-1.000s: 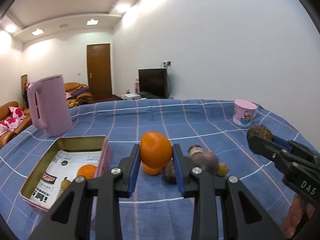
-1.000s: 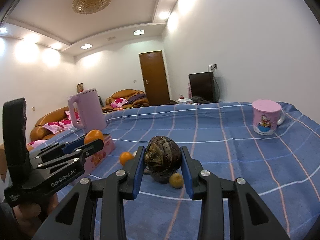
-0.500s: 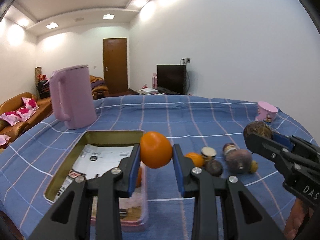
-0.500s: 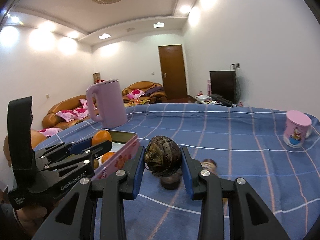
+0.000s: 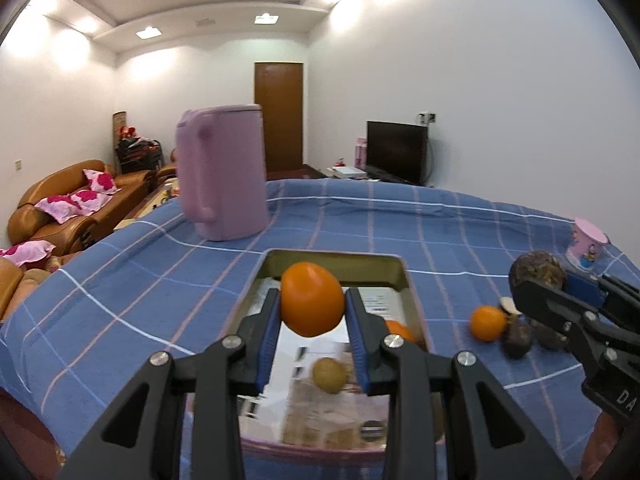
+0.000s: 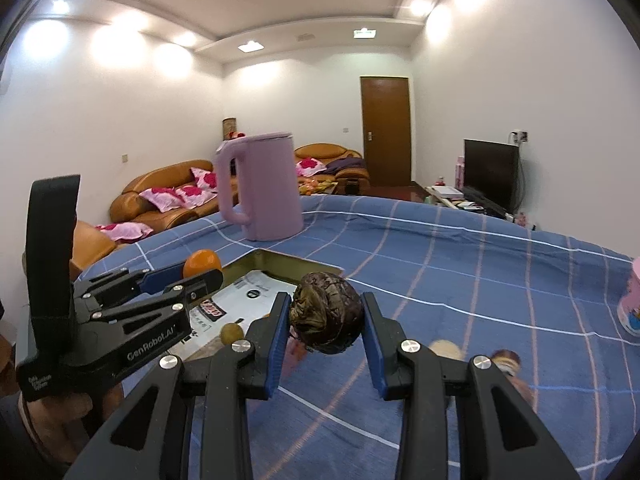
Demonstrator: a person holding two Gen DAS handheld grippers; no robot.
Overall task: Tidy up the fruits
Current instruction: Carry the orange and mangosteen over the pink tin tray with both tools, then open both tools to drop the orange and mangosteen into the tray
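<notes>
My left gripper (image 5: 312,322) is shut on an orange (image 5: 311,304) and holds it above the open tin box (image 5: 334,257). The box holds a small orange (image 5: 400,330) and a small yellowish fruit (image 5: 329,375) on printed paper. My right gripper (image 6: 325,326) is shut on a dark wrinkled fruit (image 6: 326,312), held above the blue cloth just right of the box (image 6: 280,260). In the left wrist view the right gripper (image 5: 538,280) shows at the right edge. Loose fruits lie on the cloth: an orange (image 5: 487,323) and dark ones (image 5: 517,339).
A tall pink jug (image 5: 222,172) stands on the blue checked tablecloth (image 5: 400,220) behind the box. A pink cup (image 5: 587,242) stands at the far right. Sofas and the table's left edge lie beyond the jug.
Both grippers have swung left with their fruits. The left one now holds its orange over the tin box, and the right one has come up beside the box.
</notes>
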